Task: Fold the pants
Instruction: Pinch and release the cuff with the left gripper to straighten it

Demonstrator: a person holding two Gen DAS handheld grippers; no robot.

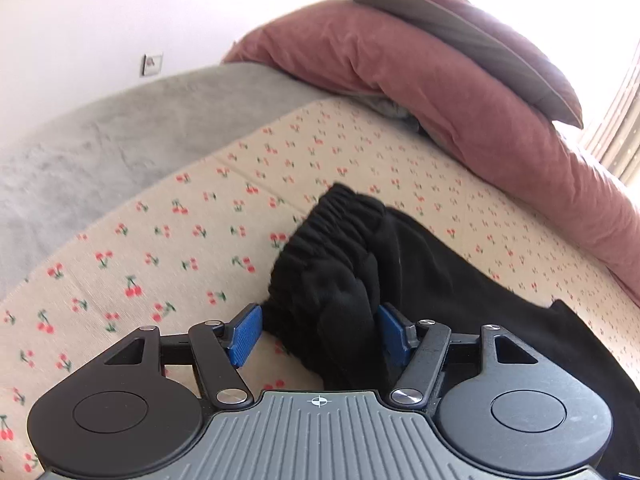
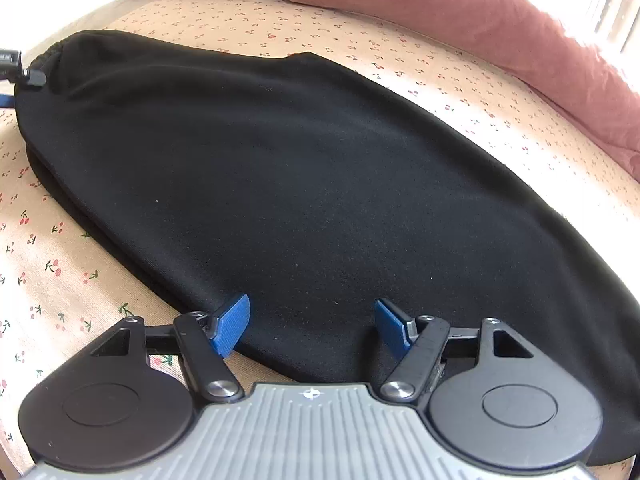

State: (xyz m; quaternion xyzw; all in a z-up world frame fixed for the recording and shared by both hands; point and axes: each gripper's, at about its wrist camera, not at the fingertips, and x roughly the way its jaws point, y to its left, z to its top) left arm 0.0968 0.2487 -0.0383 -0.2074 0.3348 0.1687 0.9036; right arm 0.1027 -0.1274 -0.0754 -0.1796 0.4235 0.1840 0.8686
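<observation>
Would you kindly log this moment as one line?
black pants: on bed | left hand-held gripper: open around waistband | right hand-held gripper: open

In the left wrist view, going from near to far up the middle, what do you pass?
left gripper → black pants → cherry-print sheet → pink duvet → grey pillow
</observation>
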